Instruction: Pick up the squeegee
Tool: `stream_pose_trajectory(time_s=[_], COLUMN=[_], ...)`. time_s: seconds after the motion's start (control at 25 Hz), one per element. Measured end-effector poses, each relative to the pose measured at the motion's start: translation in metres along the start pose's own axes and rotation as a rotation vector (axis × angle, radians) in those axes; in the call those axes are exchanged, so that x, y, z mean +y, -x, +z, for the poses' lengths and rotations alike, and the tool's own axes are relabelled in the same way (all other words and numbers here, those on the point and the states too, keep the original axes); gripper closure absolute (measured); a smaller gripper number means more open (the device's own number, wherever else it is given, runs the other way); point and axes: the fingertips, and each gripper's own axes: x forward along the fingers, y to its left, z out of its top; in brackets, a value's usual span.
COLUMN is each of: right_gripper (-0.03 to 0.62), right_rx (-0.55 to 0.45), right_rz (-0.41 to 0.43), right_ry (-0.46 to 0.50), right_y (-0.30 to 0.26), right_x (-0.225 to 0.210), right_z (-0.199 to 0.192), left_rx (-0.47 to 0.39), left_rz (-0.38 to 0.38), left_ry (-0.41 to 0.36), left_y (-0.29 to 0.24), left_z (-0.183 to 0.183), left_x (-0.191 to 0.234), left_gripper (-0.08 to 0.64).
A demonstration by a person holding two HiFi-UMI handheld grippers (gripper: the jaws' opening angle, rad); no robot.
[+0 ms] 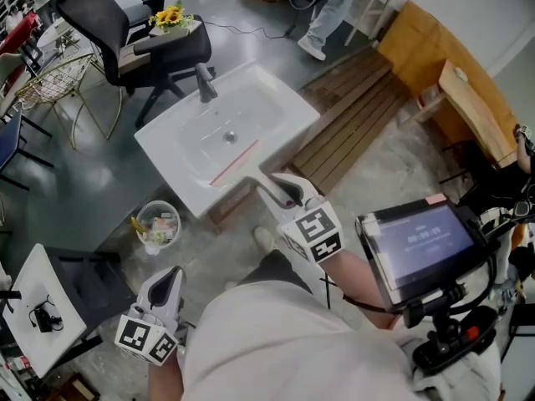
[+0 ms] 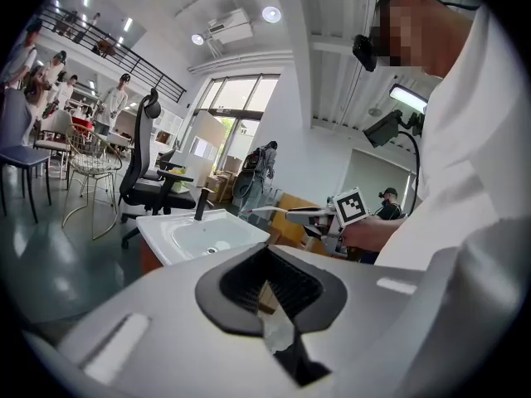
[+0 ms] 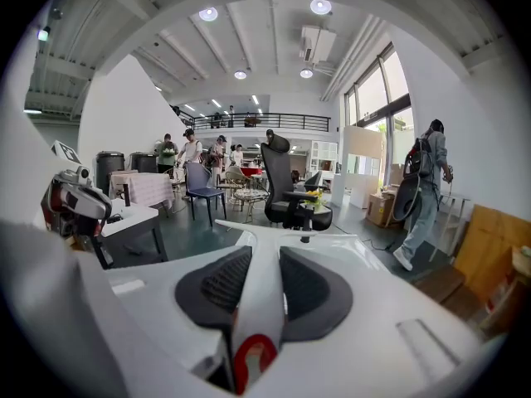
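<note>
Ribbed black jaws of right gripper (image 3: 264, 255) tight on slim white squeegee (image 3: 254, 313); left gripper (image 2: 267, 262) jaws together

I see the sink (image 1: 276, 98) at centre, with the squeegee (image 1: 236, 162) in my right gripper (image 1: 269, 187) lying across its near side. An office chair (image 1: 92, 11) bearing flowers (image 1: 170, 17) stands behind the sink. A wooden pallet (image 1: 351, 124) lies to its right and a waste bin (image 1: 140, 214) before it, left.

a grey floor (image 1: 75, 190) holds a black office chair (image 1: 96, 15), a wire chair (image 1: 50, 82) and wooden slats (image 1: 351, 115), with tall windows (image 3: 373, 131) under round ceiling lights (image 3: 320, 7).
</note>
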Motion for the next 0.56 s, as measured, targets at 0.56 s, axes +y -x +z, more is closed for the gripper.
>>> stream_pose_trajectory(time_s=[0.56], right_gripper=[0.482], right_rx=[0.024], right_rz=[-0.023], right_ry=[-0.023], right_y=[-0.034], right_x=[-0.115], right_z=[-0.005], left_rx=[0.044], left_rz=[-0.004], left_ry=[0.012], left_y=[-0.108], left_z=[0.028], left_x=[0.003], left_gripper=[0.554])
